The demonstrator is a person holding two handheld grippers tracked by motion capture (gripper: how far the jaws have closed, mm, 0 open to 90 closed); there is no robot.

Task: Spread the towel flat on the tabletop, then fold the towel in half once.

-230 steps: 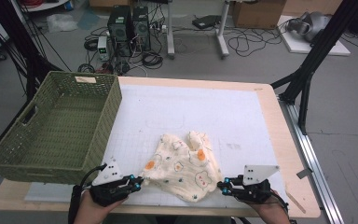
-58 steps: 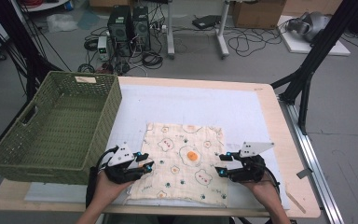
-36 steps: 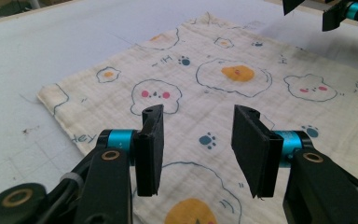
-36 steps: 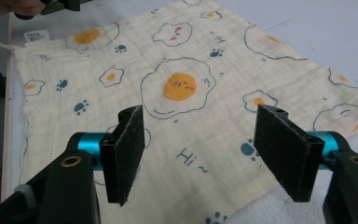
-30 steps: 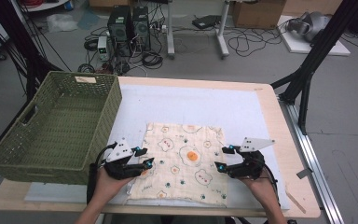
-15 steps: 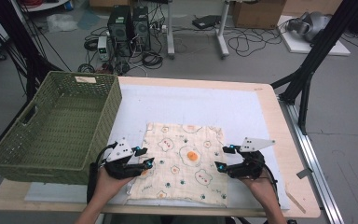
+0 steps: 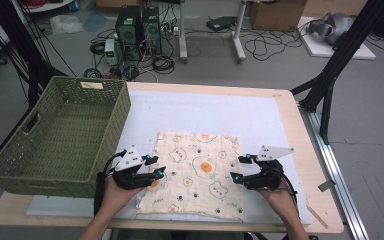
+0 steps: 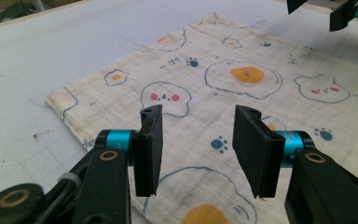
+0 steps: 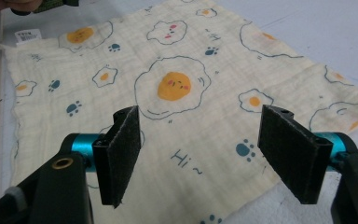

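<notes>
Lying flat between 2 tools: cloth (image 7: 196, 175); left tool (image 7: 156, 172), right tool (image 7: 236, 170) at opposite edges, both wide open, empty.

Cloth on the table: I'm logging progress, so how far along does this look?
Done: the cloth lies spread flat on the white mat. In hand: nothing; the left gripper and right gripper are both open over its side edges. Left: no fold made, and the green basket looks empty.
</notes>
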